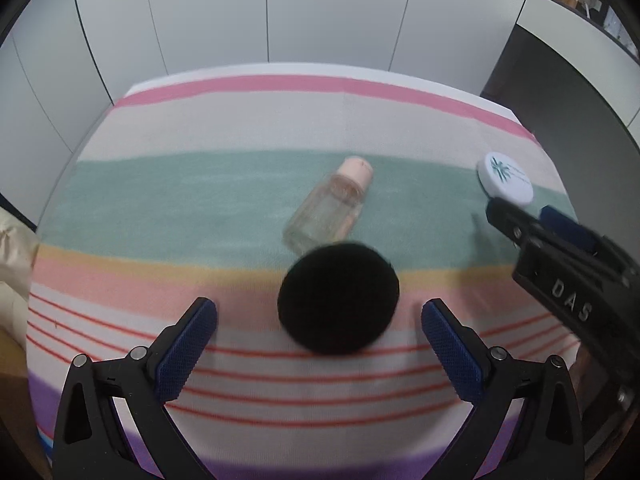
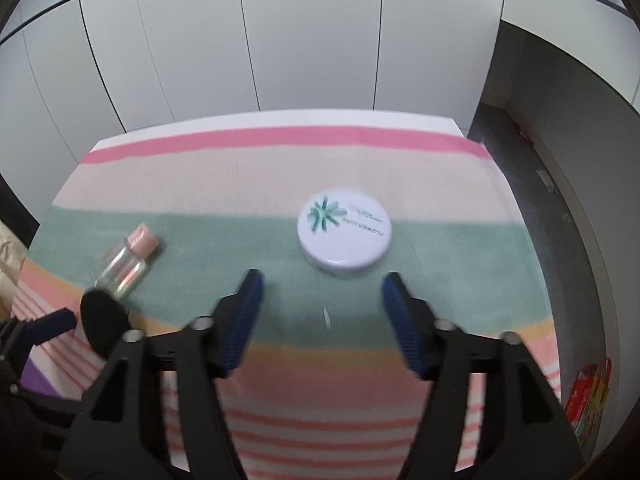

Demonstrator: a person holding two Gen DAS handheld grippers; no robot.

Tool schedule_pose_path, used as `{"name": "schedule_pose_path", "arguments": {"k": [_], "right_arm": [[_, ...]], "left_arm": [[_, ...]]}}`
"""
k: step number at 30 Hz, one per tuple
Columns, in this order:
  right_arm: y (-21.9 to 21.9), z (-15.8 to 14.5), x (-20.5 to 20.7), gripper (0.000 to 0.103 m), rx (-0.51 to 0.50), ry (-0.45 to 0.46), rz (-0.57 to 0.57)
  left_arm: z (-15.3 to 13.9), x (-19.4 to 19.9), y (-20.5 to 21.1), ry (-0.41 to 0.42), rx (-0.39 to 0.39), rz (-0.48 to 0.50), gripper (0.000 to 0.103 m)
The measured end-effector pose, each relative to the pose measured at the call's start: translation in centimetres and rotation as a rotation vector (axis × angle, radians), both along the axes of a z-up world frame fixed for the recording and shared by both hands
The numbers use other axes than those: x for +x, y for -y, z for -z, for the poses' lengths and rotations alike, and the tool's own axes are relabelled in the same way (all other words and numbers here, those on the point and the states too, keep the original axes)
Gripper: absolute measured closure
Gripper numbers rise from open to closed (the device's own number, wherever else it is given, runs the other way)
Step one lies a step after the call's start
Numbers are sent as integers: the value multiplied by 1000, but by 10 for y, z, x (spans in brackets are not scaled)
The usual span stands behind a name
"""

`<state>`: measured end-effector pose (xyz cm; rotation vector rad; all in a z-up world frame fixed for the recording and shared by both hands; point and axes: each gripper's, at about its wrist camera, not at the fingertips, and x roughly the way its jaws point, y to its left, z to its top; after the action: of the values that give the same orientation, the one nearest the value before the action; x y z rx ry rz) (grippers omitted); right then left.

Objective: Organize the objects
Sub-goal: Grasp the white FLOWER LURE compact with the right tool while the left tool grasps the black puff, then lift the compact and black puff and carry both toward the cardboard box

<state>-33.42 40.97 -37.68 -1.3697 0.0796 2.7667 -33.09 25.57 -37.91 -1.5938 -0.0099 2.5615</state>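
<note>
Striped cloth (image 1: pixel 248 128) covers the table, banded in pink, cream, green, peach and purple, with white cabinet doors (image 1: pixel 320 12) behind it. Three things lie on it. In the left wrist view the left gripper (image 1: pixel 319 316) hangs with its jaws spread wide and holds nothing; a black round pad (image 1: pixel 338 298) lies on the cloth between and just ahead of its blue fingertips (image 1: pixel 200 320), clear of both. Just beyond the pad, touching or overlapping its far edge as seen from here, a clear bottle (image 1: pixel 324 210) with a pale pink cap lies on its side on the green band, cap pointing away and slightly right.

Off to the right on the same green band sits a white round tin (image 1: pixel 506 178) with a teal flower print on its lid. In the right wrist view the right gripper (image 2: pixel 322 294) is also open wide and empty, its fingertips just short of the tin (image 2: pixel 344 232), which lies ahead of the gap and a little toward the right finger, not touched by either. From this view the bottle (image 2: pixel 126 264) and the pad (image 2: pixel 103 322) lie far to the left, the pad near the tip of the left gripper (image 2: pixel 52 322). Both views are somewhat blurred.
</note>
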Motion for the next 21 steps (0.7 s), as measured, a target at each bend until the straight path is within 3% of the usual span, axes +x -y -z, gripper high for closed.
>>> {"name": "schedule_pose_path", "arguments": {"k": [4,6,7,8,9,16,21], "right_arm": [[-5,1,-25,15,50,-19,51],[-7,8,-39,17,37,21,35],[-9,16,-44,19,11,56,34],[-7,15,-42,38,31,36,41],[-4,14,-39,43,40,22,33],[3,10,-29,43,46,41,11],[2,-10,-21,43,45,48,22]], "left_arm": [[2,-5,-2,-21,-32,-29,3],[2,-5,-3,-49,-68,-36,11],[0,-4,-3,-67,-66,-33,22],[-2,-3,-2,-81,-65,-31,41],[-4,-3,-2,-88,-63,-24,59],[-11,-4,13,-65,-23,-51,59],[-29,-4,20,-77,-31,-63,59]]}}
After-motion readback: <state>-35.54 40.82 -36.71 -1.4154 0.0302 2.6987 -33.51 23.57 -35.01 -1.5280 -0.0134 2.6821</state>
